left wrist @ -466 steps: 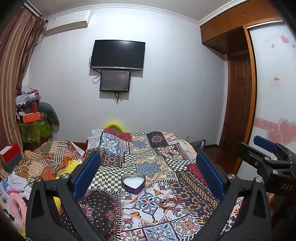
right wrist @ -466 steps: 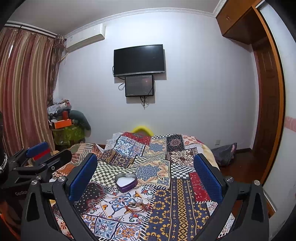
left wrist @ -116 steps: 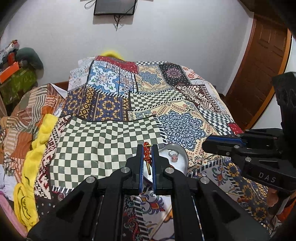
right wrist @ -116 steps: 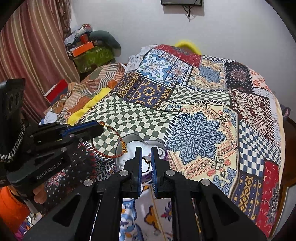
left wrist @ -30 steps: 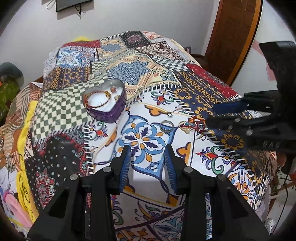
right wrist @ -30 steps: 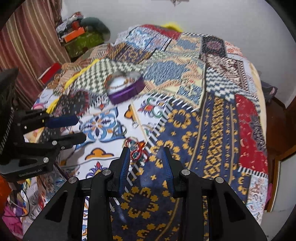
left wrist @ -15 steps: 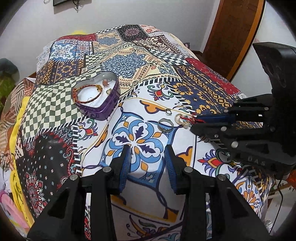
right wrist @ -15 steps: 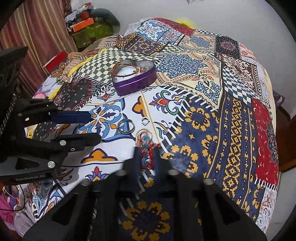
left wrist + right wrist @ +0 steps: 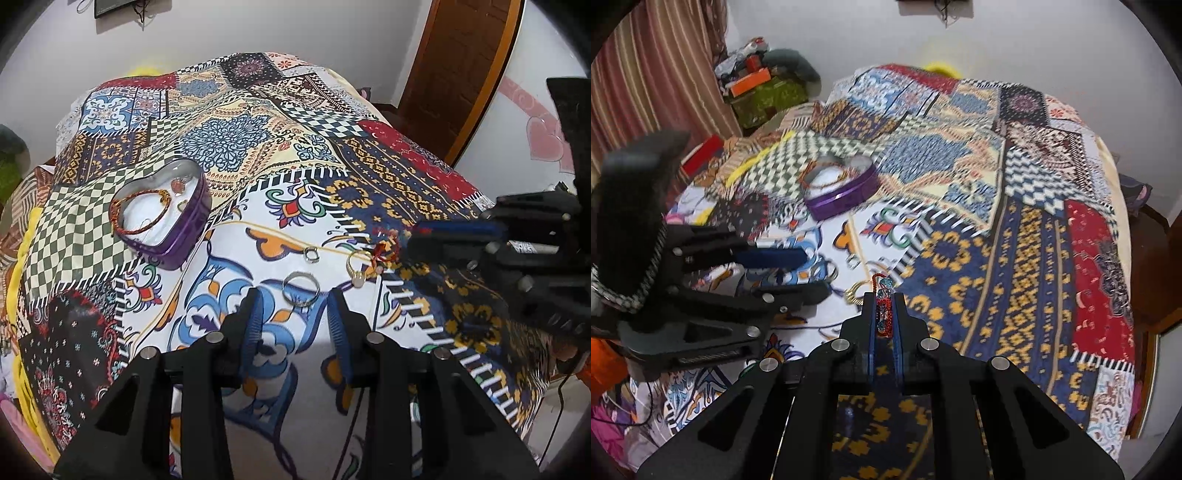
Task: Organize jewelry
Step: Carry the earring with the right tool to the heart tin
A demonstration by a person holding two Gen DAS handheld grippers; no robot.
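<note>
While the heart tin [image 9: 162, 218] already holds a beaded bracelet [image 9: 142, 210] and small pieces, three rings [image 9: 301, 288] lie on the quilt [image 9: 388, 177]. Right gripper [image 9: 884, 314] pinches a red charm [image 9: 884, 310], undelivered; left gripper [image 9: 295, 314], fingers spread, hovers at the rings.

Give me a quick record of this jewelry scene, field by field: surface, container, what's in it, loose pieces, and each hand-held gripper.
surface: patchwork bedspread
container: purple heart-shaped tin, open, on the bedspread
in container: red-and-gold bracelet, plus small pieces too small to name
loose pieces: large silver ring, small silver ring, gold ring
left hand-held gripper: open, empty, just short of the large silver ring
right hand-held gripper: shut on a red beaded piece
</note>
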